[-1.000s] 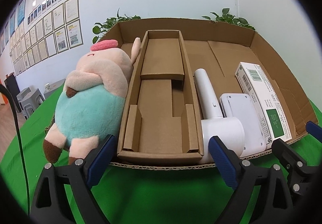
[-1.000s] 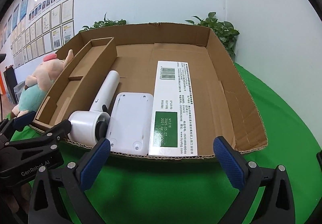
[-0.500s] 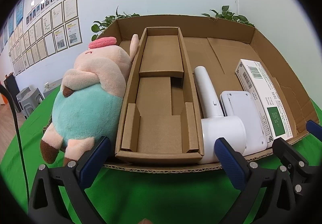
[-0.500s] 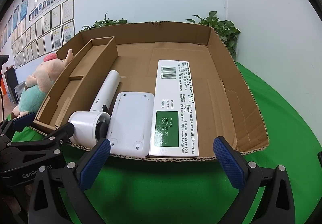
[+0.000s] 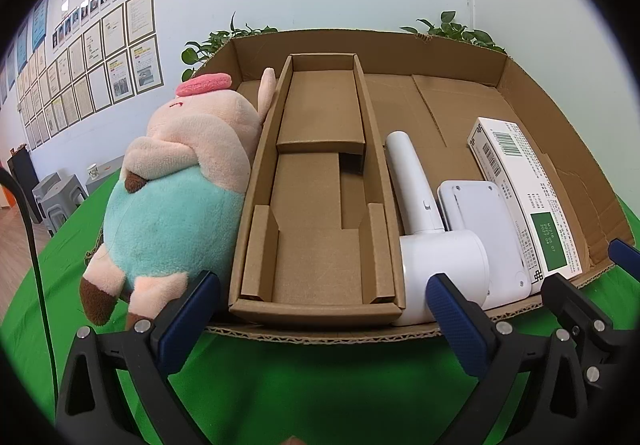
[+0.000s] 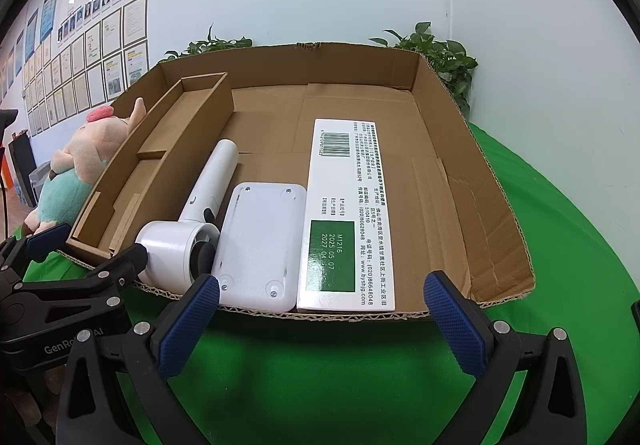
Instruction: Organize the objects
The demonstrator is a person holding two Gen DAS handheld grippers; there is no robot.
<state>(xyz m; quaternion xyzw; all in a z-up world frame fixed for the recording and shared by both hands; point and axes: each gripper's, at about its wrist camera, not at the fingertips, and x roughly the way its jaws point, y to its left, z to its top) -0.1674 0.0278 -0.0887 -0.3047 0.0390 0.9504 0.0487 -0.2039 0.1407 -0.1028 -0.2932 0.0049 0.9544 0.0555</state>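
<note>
In the left wrist view, the left gripper (image 5: pixel 322 301) is seen with jaws spread wide and nothing between them, having just been opening; it is held over the green cloth (image 5: pixel 320 385) just short of the tray's near edge. A cardboard tray (image 5: pixel 532 93) lies on the cloth. A narrow insert (image 5: pixel 320 205) is set lengthwise inside it, its long axis running from the near edge to the far wall. The plush (image 5: pixel 176 197) lies pressed against the insert's left side, head toward the far wall, feet toward the camera. Right of the insert, the dryer (image 5: pixel 424 229) lies with its handle pointing away and its round head near. Beside it are a white pad (image 5: pixel 480 217) and a long box (image 5: pixel 520 189), both lying near to far.

In the right wrist view, the right gripper (image 6: pixel 320 305) is likewise seen released, empty, over the cloth (image 6: pixel 340 385). The box (image 6: pixel 348 213) lies flat, barcode end far, touching the pad (image 6: pixel 260 245). The dryer (image 6: pixel 200 205) points its handle away, angled slightly right. The left gripper (image 6: pixel 84 245) is seen at the left edge.
</note>
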